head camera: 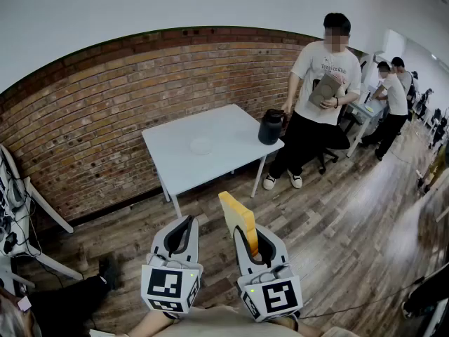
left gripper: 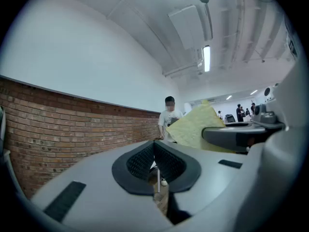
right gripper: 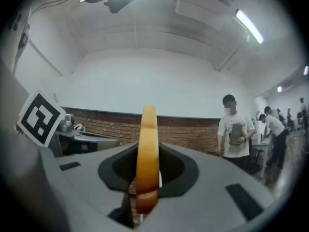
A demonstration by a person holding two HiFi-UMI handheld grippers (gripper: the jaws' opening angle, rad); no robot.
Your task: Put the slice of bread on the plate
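R gripper [head camera: 252, 239] pinches the slice of bread [head camera: 237, 213] upright, well apart from the plate [head camera: 201, 145] on the white table [head camera: 175, 168]; L gripper [head camera: 181, 232] jaws pressed together, empty.

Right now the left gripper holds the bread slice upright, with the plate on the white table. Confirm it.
Wrong gripper: the right gripper holds the bread slice upright, as the right gripper view shows; the left gripper is shut, empty. The plate is on the white table.
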